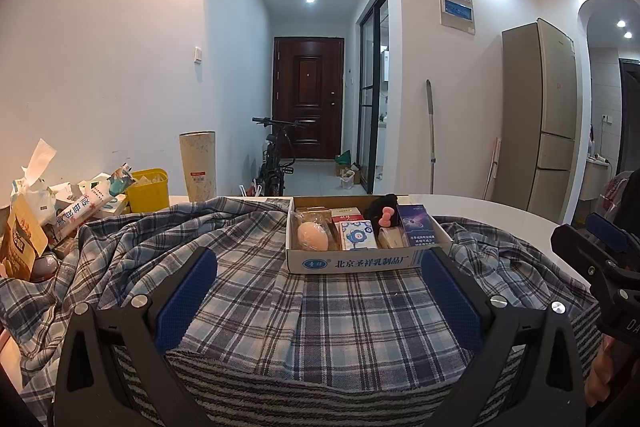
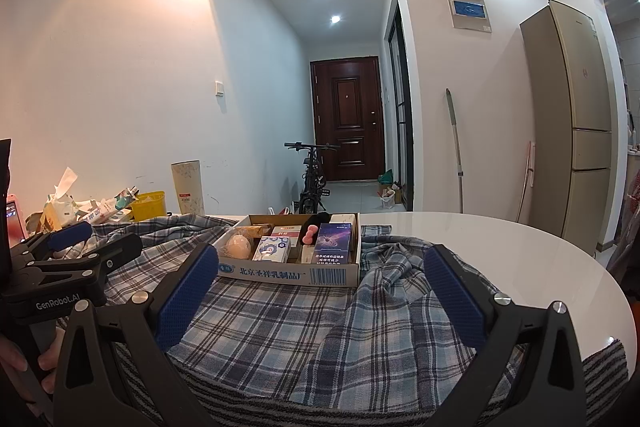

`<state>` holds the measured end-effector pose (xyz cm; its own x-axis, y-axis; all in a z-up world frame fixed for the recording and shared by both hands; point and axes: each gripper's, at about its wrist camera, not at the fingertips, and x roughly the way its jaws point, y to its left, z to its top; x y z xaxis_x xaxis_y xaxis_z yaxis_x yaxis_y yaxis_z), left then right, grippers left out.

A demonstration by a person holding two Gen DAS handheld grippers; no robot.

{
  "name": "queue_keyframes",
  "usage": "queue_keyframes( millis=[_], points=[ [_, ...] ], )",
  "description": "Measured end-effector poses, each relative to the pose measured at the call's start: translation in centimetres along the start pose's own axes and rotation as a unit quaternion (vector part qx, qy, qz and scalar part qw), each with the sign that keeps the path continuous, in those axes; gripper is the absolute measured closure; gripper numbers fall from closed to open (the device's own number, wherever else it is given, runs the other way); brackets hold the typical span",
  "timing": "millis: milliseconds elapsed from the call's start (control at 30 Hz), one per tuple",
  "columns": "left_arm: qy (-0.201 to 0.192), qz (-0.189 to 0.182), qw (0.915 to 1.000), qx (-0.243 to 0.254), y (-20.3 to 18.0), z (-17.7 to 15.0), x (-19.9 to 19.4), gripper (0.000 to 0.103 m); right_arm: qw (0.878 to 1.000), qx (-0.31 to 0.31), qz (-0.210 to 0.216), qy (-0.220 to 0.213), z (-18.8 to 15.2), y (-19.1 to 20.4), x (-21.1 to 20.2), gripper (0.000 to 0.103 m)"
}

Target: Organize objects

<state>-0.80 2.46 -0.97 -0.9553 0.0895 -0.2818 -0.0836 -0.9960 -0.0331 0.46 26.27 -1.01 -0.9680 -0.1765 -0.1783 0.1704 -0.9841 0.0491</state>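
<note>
- Grippers nearest: left gripper (image 1: 318, 281) and right gripper (image 2: 320, 281), each with 2 blue-padded fingers spread wide, nothing between them; both hover low over the cloth, side by side.
- Grey striped towel (image 1: 320, 387) lies under the fingers, blue-and-white plaid shirt (image 1: 320, 311) spread over it, rumpled to left and right.
- Shallow white cardboard box (image 1: 360, 263) sits on the shirt just beyond the fingertips, already packed: peach egg-shaped sponge (image 1: 311, 235), small carton with blue flower print (image 1: 357, 235), pink bow clip (image 1: 386, 219), dark blue printed carton (image 1: 418, 227).
- Judgement: box looks filled; shirt likely next, needing a pinch on an edge or collar.
- White round table (image 2: 500, 247) is bare to the right, rim close; good room there.
- Far left: clutter of snack packets (image 1: 80, 211), yellow plastic tub (image 1: 148, 189), tall cream tumbler (image 1: 198, 165) crowd that side.
</note>
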Motion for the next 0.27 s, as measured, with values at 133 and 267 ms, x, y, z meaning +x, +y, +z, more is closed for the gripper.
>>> queue_keyframes(
  millis=[133,267],
  points=[
    [0.000,0.000,1.0000,-0.001,0.03,0.01,-0.05,0.000,1.000,0.000,0.000,0.001,-0.03,0.03,-0.07,0.000],
    [0.000,0.000,1.0000,0.000,0.04,0.00,-0.08,0.000,1.000,0.001,-0.001,0.001,0.00,0.03,-0.07,0.000]
  ],
)
